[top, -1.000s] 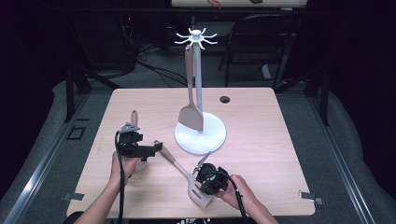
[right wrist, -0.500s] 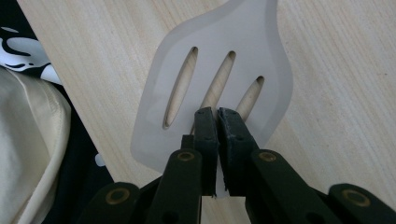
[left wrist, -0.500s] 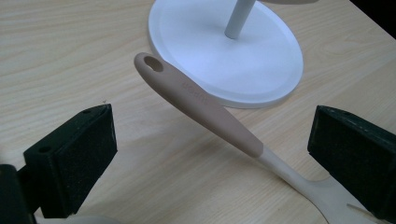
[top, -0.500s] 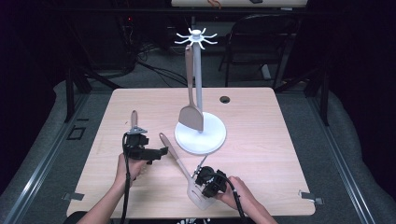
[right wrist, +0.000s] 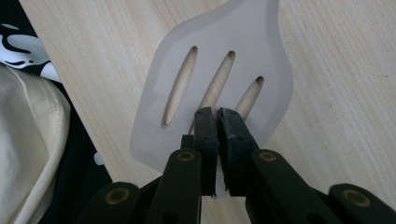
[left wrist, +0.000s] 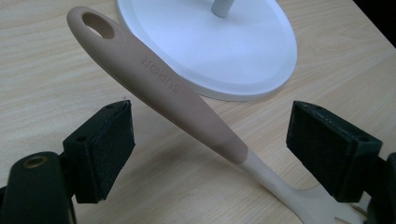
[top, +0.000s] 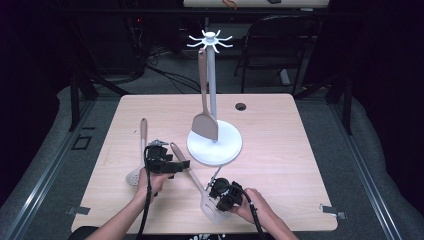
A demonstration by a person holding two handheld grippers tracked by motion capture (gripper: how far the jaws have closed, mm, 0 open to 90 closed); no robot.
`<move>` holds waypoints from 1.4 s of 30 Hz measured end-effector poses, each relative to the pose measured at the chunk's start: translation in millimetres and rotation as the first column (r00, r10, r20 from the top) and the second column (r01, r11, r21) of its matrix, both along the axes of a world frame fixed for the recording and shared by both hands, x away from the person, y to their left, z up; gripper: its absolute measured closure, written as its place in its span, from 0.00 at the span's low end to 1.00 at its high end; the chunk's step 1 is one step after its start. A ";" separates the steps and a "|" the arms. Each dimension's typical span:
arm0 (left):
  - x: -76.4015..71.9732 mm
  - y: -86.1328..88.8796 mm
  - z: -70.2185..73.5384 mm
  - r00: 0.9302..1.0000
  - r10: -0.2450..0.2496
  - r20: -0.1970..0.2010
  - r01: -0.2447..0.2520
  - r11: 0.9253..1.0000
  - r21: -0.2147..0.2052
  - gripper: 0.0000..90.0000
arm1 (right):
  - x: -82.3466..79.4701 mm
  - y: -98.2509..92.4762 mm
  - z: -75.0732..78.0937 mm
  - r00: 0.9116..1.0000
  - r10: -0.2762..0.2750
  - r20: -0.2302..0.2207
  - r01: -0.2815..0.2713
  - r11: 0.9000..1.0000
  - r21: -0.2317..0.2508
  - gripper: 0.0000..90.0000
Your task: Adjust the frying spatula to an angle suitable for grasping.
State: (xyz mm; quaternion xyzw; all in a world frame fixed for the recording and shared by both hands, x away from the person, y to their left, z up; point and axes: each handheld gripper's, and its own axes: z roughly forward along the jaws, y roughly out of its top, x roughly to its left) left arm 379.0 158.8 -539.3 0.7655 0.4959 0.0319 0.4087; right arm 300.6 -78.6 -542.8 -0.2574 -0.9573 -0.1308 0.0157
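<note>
- Pale wood surface in a dark room; white rack at centre.
- Slotted spatula, tan handle, whitish blade, lies at 6 o'clock.
- Right tool clenched on its blade; left tool, jaws just closing, straddles the handle untouched.

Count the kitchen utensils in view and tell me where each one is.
3. A solid spatula hangs on the white stand. A slotted spatula is between the two hand-held grippers, front of the table. A slotted spoon lies at the left.
</note>
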 end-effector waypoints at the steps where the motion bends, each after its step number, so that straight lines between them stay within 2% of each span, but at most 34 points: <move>1: 0.8 -0.8 -1.1 1.000 0.001 -0.001 -0.001 1.000 0.002 0.17 | 0.3 0.0 -0.1 1.000 0.001 -0.001 -0.001 1.000 0.002 0.96; 4: 3.1 -3.7 -5.8 1.000 -0.004 -0.012 0.004 1.000 0.015 0.18 | 1.2 -1.3 -1.3 1.000 -0.006 -0.012 0.006 1.000 0.024 0.96; 7: 5.6 -7.1 -11.1 1.000 -0.006 -0.017 0.007 1.000 0.030 0.21 | 2.1 -1.9 -1.4 1.000 -0.002 -0.010 0.002 1.000 0.021 0.96; 8: 5.6 -7.1 -11.1 1.000 -0.006 -0.017 0.007 1.000 0.030 0.24 | 2.0 -1.8 -1.3 1.000 -0.001 -0.010 0.001 1.000 0.021 0.96; 10: 6.9 -10.5 -13.6 1.000 0.005 -0.018 -0.004 1.000 0.030 0.34 | 1.7 -1.5 -1.5 1.000 -0.003 -0.015 0.003 1.000 0.027 0.96; 13: 7.5 -14.1 -14.4 1.000 0.013 -0.022 -0.012 0.999 0.042 0.37 | 2.2 -1.5 -1.3 1.000 0.002 -0.018 -0.002 1.000 0.024 0.96; 15: 7.8 -14.0 -15.7 0.999 0.030 -0.027 -0.029 0.999 0.034 0.40 | 2.7 -1.0 -0.3 1.000 0.009 -0.018 -0.009 1.000 0.008 0.96; 18: 8.8 -11.5 -17.2 0.999 0.036 -0.029 -0.036 0.999 0.027 0.49 | 2.9 -1.1 -0.4 1.000 0.009 -0.019 -0.009 1.000 0.011 0.96; 19: 8.7 -10.5 -17.6 0.999 0.037 -0.030 -0.036 0.999 0.013 0.51 | 3.1 -1.4 -0.9 1.000 0.008 -0.020 -0.008 1.000 0.016 0.96; 22: 8.1 -10.2 -17.3 0.999 0.036 -0.029 -0.036 0.999 0.010 0.52 | 3.3 -1.4 -0.8 1.000 0.011 -0.018 -0.011 1.000 0.011 0.96; 23: 7.3 -9.8 -16.2 0.999 0.034 -0.025 -0.034 0.999 0.008 0.53 | 3.3 -1.1 0.0 1.000 0.015 -0.015 -0.015 1.000 0.000 0.96; 27: 1.7 -9.7 -9.9 0.999 0.042 0.002 -0.042 0.999 -0.017 0.56 | 2.7 -1.5 -0.3 1.000 0.007 -0.022 -0.007 1.000 0.022 0.96; 28: 0.5 -10.0 -8.5 0.999 0.043 0.012 -0.043 0.999 -0.023 0.56 | 3.3 -2.0 0.7 1.000 0.013 -0.015 -0.013 1.000 0.007 0.93; 30: -2.7 -11.3 -5.0 0.998 0.042 0.036 -0.041 0.999 -0.022 0.58 | 1.6 -1.4 2.2 1.000 0.010 0.022 -0.011 0.999 0.030 0.86; 31: -2.7 -11.3 -5.0 0.998 0.042 0.036 -0.041 0.999 -0.022 0.58 | 1.6 -1.4 2.2 1.000 0.010 0.022 -0.011 0.999 0.030 0.86; 32: -6.5 -13.2 -1.7 0.997 0.041 0.071 -0.040 0.999 -0.025 0.58 | 0.5 -0.2 9.3 0.997 0.007 0.078 -0.012 0.998 0.066 0.83; 33: -8.3 -14.3 0.0 0.996 0.040 0.085 -0.039 0.999 -0.023 0.59 | 0.6 0.4 13.9 0.995 -0.004 0.103 -0.006 0.995 0.097 0.81; 34: -8.3 -14.3 0.0 0.996 0.040 0.085 -0.039 0.999 -0.023 0.59 | 0.6 0.4 13.9 0.995 -0.004 0.103 -0.006 0.995 0.097 0.81; 35: -10.5 -15.9 2.0 0.994 0.037 0.102 -0.035 0.999 -0.023 0.59 | 1.2 2.2 22.0 0.990 -0.058 0.129 0.033 0.983 0.183 0.76; 36: -11.4 -16.4 2.7 0.994 0.035 0.106 -0.033 0.999 -0.022 0.59 | 1.5 3.1 23.2 0.987 -0.079 0.136 0.050 0.977 0.209 0.75; 40: -14.6 -17.4 5.4 0.993 0.030 0.118 -0.027 0.999 -0.028 0.60 | 7.5 8.5 22.2 0.974 -0.157 0.164 0.112 0.961 0.254 0.71; 41: -15.9 -17.8 6.7 0.992 0.026 0.124 -0.022 0.999 -0.031 0.60 | 9.4 10.1 20.1 0.970 -0.182 0.159 0.135 0.954 0.267 0.70; 42: -15.9 -17.8 6.7 0.992 0.026 0.124 -0.022 0.999 -0.031 0.61 | 9.4 10.1 20.1 0.970 -0.182 0.159 0.135 0.954 0.267 0.70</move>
